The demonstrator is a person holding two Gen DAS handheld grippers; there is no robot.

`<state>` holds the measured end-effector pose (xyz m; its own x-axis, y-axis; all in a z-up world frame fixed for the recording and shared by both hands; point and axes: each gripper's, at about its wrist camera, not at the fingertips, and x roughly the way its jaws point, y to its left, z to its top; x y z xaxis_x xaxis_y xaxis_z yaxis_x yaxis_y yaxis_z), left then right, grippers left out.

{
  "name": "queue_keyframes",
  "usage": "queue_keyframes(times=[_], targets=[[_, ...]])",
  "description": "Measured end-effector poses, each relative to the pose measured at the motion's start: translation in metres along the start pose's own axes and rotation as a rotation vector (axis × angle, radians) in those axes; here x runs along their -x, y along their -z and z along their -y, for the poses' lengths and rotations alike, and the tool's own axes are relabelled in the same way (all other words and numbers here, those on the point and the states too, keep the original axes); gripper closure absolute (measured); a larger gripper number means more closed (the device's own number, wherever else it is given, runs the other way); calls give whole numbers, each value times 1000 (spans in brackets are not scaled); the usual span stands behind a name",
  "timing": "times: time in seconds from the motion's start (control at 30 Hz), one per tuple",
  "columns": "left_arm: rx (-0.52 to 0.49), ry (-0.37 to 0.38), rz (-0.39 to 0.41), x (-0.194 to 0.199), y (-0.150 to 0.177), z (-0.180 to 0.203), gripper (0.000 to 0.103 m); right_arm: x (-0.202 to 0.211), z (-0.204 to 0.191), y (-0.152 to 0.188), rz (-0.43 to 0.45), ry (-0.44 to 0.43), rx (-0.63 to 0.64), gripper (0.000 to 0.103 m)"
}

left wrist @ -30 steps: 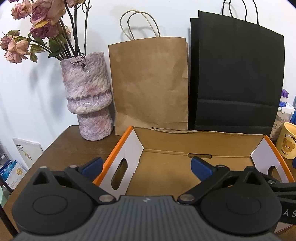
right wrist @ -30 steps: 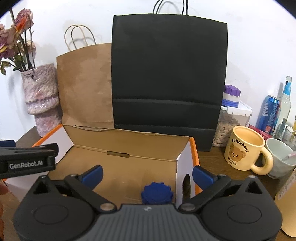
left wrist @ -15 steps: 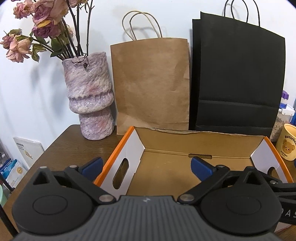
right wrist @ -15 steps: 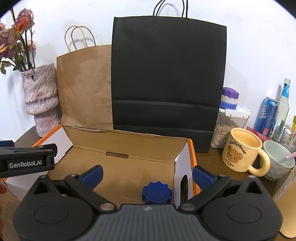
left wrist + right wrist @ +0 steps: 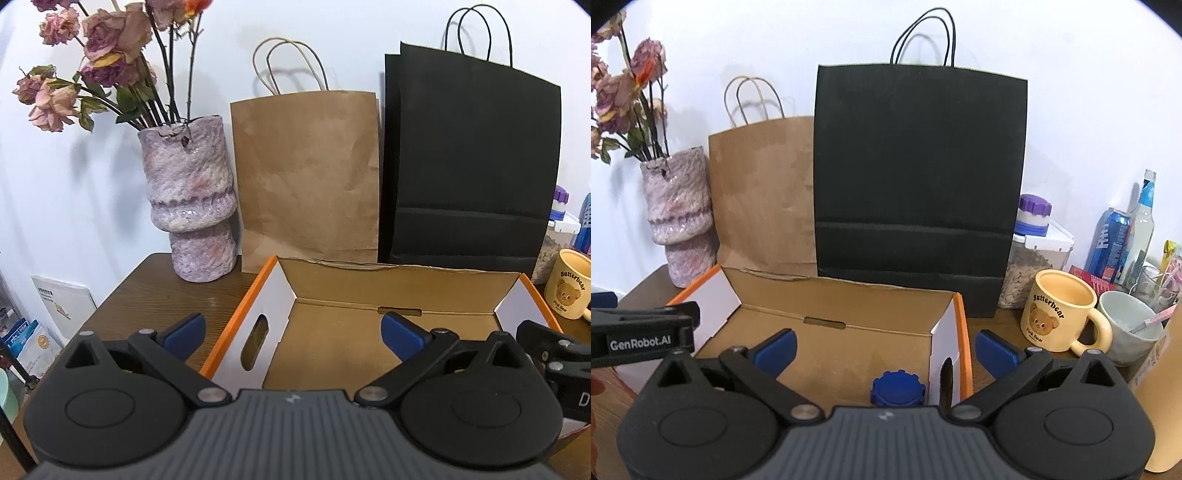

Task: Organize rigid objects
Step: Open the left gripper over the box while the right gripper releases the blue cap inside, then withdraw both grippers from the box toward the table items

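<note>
An open cardboard box with orange edges and white end walls stands on the brown table; it also shows in the right wrist view. A blue ribbed cap sits inside it near the right end wall. My left gripper is open and empty, astride the box's left end wall. My right gripper is open and empty, astride the right end wall above the cap. A yellow bear mug stands right of the box.
A brown paper bag and a black paper bag lean on the wall behind the box. A purple vase with dried roses stands at the left. A jar, a can, a bottle and a pale cup crowd the right.
Both grippers have drawn back and risen slightly; the box, bags and mug sit lower and farther in view. Both stay open and empty.
</note>
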<state>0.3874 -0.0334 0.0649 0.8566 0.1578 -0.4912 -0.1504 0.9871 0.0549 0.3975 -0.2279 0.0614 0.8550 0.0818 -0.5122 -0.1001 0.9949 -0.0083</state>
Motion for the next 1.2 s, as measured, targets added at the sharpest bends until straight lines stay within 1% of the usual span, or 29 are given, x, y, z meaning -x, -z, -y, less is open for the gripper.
queue_keyframes(times=[0.33,0.6,0.9,1.2], targets=[[10,3,25,28,2,-9,0,33,-4,6,39,5,23,0],[15,20,45,60,8,-16,0,69,-4,14,80,2,36,0],[33,36,52,101,26,-33,0,118,-6,32,116,-9,44,0],[34,24,59,143,49,-51,0,161,-13,58,132,-35,61,0]])
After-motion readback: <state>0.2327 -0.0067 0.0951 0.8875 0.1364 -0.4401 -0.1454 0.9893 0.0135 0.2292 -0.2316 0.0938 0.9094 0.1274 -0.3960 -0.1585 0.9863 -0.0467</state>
